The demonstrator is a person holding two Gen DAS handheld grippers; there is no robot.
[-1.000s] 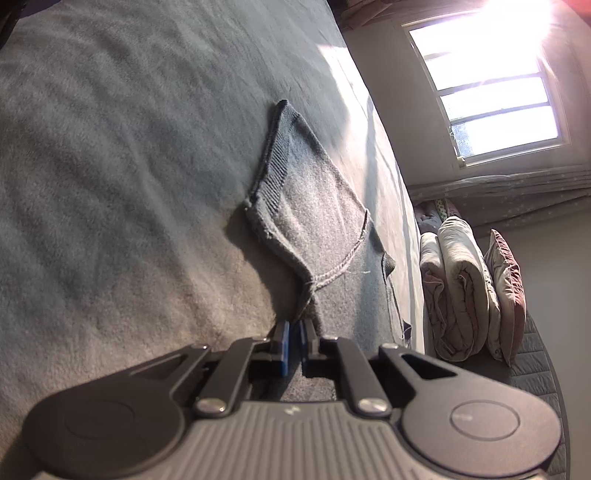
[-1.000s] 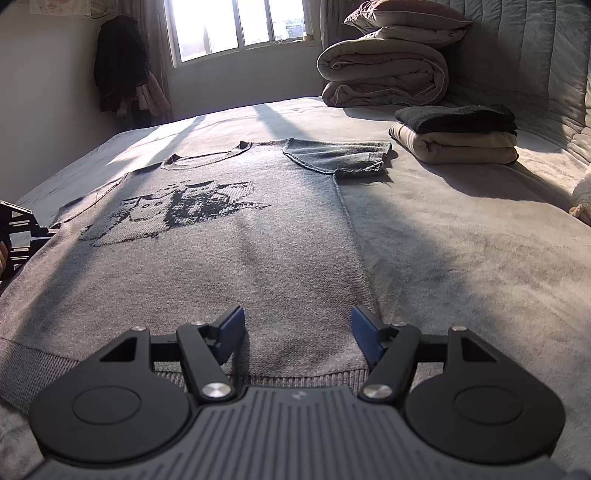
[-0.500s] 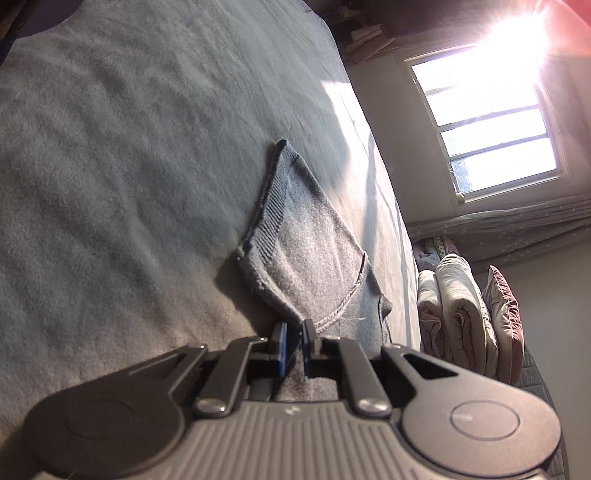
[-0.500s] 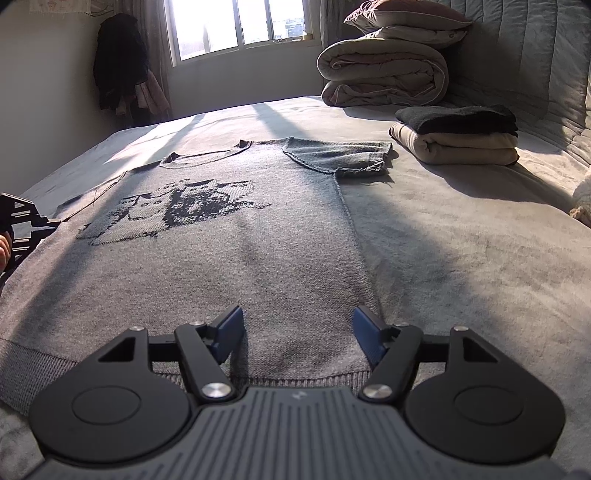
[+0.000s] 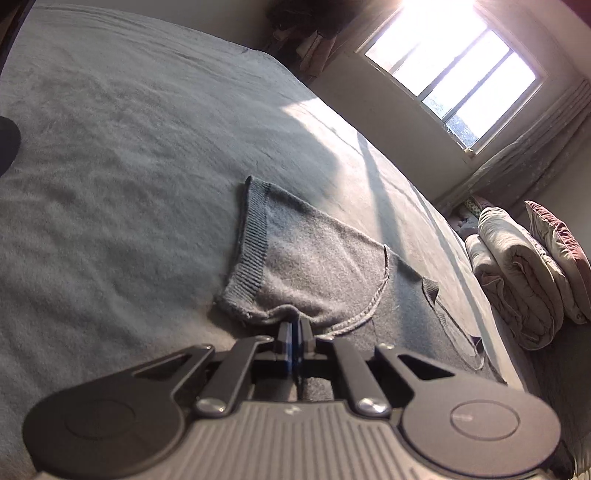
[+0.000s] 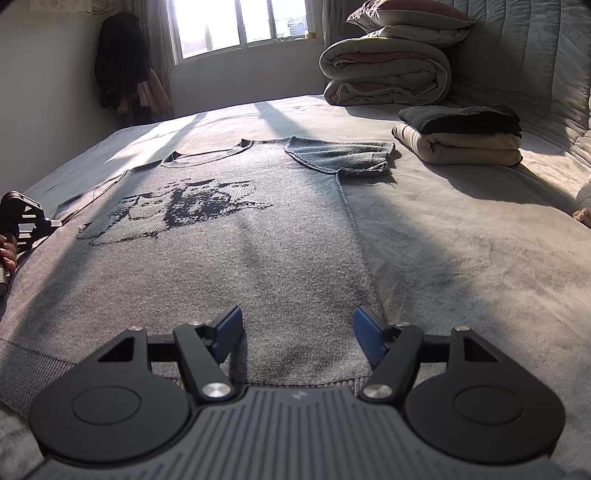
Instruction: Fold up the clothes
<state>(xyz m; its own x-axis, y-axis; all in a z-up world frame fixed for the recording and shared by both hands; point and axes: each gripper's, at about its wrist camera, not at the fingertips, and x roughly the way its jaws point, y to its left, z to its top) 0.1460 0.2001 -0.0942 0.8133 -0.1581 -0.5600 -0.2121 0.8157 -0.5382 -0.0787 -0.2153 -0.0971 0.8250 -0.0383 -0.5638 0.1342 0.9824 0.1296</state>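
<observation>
Right wrist view first: your right gripper hangs low over the hem end of the grey sweater, its blue-padded fingers spread wide with nothing between them. The ribbed hem runs just under the gripper body, and the right side seam lies just inside the right finger. Beyond that, the sweater lies flat, front up, on the bed, with a dark knitted picture across the chest and the neckline at the far end. The far right sleeve is folded in across the shoulder. At the left edge you can see your left gripper at the sweater's other side, with a few fingertips of the hand behind it. Further back on the right sits a stack of folded clothes, dark on top of cream, then a rolled quilt with a pillow on it, near the window; dark clothing hangs in the corner.

Through the left wrist view, your left gripper's fingers are pressed together on a pinch of sweater fabric near the left sleeve. That sleeve lies out on the bed, its ribbed cuff on the far left side.
</observation>
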